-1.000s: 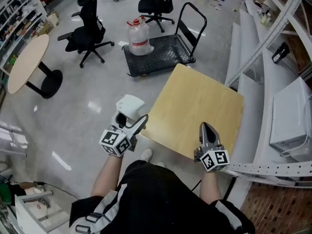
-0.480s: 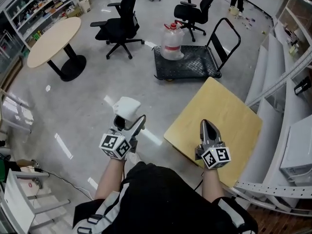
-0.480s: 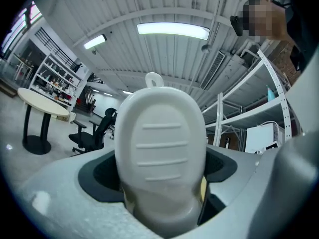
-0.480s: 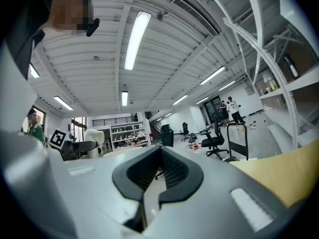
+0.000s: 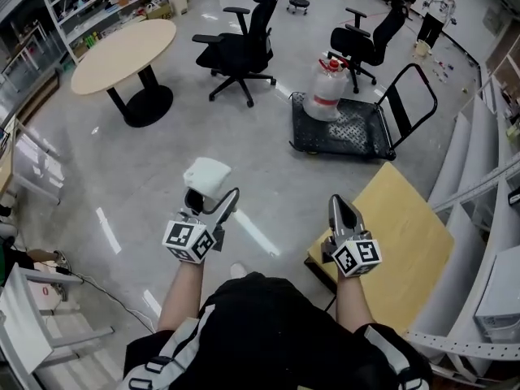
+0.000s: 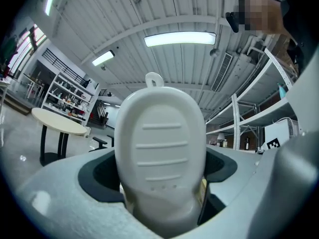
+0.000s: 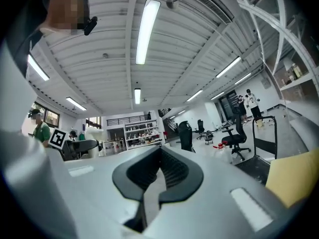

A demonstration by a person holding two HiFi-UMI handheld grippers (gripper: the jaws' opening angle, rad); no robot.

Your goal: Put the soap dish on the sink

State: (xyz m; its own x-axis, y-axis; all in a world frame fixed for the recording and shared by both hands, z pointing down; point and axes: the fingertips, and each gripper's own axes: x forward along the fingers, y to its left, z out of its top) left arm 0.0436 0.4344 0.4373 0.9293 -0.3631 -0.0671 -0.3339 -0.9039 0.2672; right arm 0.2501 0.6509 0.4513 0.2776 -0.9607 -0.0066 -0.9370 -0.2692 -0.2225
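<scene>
Head view: the left gripper [image 5: 213, 205] holds the white soap dish [image 5: 206, 175] above the floor [image 5: 122, 185], no sink visible. Left gripper view: jaws clamp its lower end — it looks light, stiff, smooth plastic, probably slippery, best gripped deep. Right gripper view: the right gripper [image 7: 159, 163] has its jaws together, empty.

One soap dish [image 5: 206, 173]. Two tongs: left tongs [image 5: 210, 197] and right tongs [image 5: 340, 204]. Two black office chairs [image 5: 242, 39]. One round table [image 5: 122, 51], one square table [image 5: 402, 234], one platform trolley [image 5: 345, 130], one water jug [image 5: 325, 88].
</scene>
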